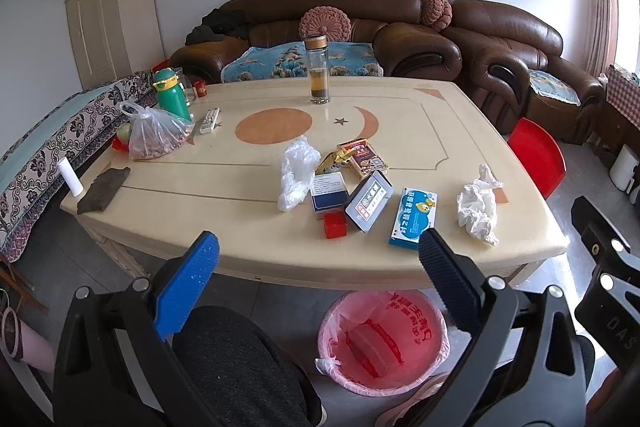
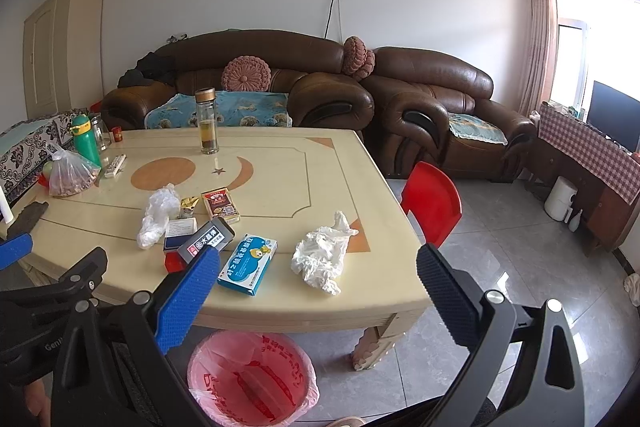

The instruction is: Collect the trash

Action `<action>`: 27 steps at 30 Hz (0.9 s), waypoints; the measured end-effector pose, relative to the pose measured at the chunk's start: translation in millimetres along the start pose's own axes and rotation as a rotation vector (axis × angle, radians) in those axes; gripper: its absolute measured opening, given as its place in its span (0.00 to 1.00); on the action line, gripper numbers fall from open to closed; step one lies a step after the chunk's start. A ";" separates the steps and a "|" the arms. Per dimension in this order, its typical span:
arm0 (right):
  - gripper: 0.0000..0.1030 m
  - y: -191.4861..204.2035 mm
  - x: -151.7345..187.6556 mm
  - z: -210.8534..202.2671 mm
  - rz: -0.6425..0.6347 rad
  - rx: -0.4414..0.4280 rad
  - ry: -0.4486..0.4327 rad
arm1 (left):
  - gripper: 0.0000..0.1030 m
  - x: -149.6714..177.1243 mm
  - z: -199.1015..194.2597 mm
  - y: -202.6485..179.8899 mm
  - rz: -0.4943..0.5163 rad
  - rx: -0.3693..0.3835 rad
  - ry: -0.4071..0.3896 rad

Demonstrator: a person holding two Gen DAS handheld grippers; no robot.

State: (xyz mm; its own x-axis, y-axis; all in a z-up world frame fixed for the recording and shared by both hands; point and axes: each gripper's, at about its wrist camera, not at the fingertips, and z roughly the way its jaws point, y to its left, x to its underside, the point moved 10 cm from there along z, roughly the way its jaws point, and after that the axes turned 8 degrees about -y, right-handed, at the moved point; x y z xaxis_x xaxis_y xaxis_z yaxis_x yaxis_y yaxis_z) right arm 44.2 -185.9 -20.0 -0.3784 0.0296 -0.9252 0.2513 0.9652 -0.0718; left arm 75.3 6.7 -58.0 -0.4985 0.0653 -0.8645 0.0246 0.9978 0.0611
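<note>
Trash lies on the near part of the cream table: a crumpled white tissue, a crumpled clear plastic bag, a blue medicine box, a grey-black box, a dark blue box, a red-brown card box, a gold wrapper and a small red block. A pink-lined bin stands on the floor under the table's front edge. My left gripper and right gripper are open and empty, held before the table edge.
At the table's back stand a glass tea bottle, a green flask, a bag of snacks and a remote. A dark cloth lies at the left edge. A red chair stands at the right. Brown sofas are behind.
</note>
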 end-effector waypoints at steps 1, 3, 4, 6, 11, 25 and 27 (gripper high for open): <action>0.94 0.5 0.2 -0.2 0.000 0.000 0.000 | 0.95 0.0 0.0 0.0 -0.001 0.000 0.001; 0.94 0.6 0.1 -0.5 0.000 0.001 0.000 | 0.95 0.4 -0.3 0.4 0.000 -0.002 0.003; 0.94 0.2 0.1 -0.2 0.001 0.000 0.000 | 0.95 0.7 -0.5 0.8 0.000 -0.003 0.004; 0.94 0.8 0.0 -0.3 0.001 -0.001 0.000 | 0.95 1.1 -0.8 1.3 -0.001 -0.003 0.005; 0.94 1.8 -0.5 -0.8 0.001 -0.002 0.001 | 0.95 -0.5 -1.8 1.9 0.002 -0.004 -0.002; 0.94 6.4 0.1 -1.4 0.005 -0.005 0.006 | 0.95 -1.7 -1.7 -0.5 0.009 0.004 0.002; 0.94 10.2 0.5 -0.8 0.006 -0.007 0.015 | 0.95 -1.2 0.7 -2.2 0.016 0.006 0.006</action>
State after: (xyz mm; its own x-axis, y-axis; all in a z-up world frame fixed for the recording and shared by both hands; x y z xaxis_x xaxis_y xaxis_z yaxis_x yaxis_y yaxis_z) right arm 45.9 -175.9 -20.9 -0.3900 0.0397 -0.9200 0.2472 0.9669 -0.0631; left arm 76.5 4.4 -57.5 -0.5030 0.0812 -0.8605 0.0378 0.9967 0.0720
